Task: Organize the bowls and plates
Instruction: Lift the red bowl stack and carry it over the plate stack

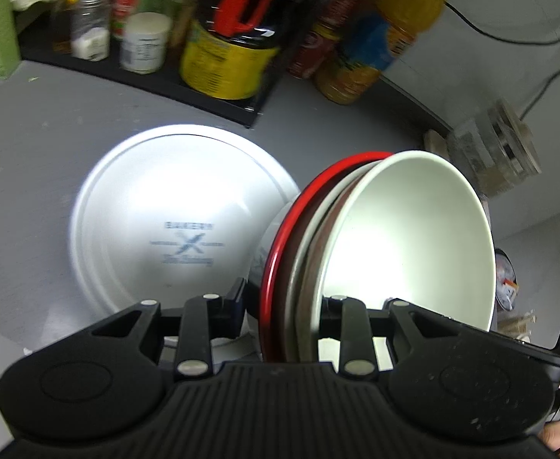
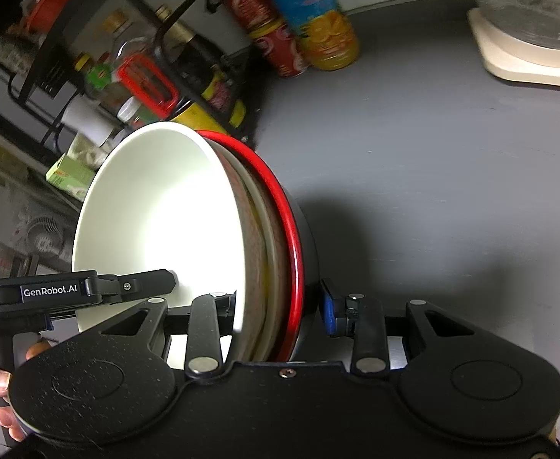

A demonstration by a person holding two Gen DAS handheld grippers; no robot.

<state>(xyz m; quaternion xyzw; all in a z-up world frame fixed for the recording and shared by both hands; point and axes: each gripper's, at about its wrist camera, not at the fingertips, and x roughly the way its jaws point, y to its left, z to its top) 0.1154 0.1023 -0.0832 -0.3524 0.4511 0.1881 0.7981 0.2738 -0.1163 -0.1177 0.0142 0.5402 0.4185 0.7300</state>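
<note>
Bowl stack: three nested bowls tipped on edge and held off the grey surface; a white bowl innermost, a brown-rimmed bowl around it, a red-rimmed bowl outermost with a dark outer wall.
Left gripper: jaws pinching the rims of the stack from the near side, one finger inside the white bowl, the other against the outside of the red-rimmed bowl.
Right gripper: jaws straddle the same stack; the left finger lies inside the white bowl, while the blue-padded finger sits just beside the dark outer wall. Contact there cannot be told.
White plate: lies flat on the surface, just beside the stack and partly hidden by it; blurred print at its centre, the word "BAKERY" legible.
Black tray: at the rear of the surface, carrying spice jars and a yellow-labelled dark bottle with a red handle.
Beside tray: an orange juice bottle and red cans stand on the surface.
Opposite device: in the right wrist view, the left gripper's black body, marked "GenRobot.AI", reaches into the white bowl.
</note>
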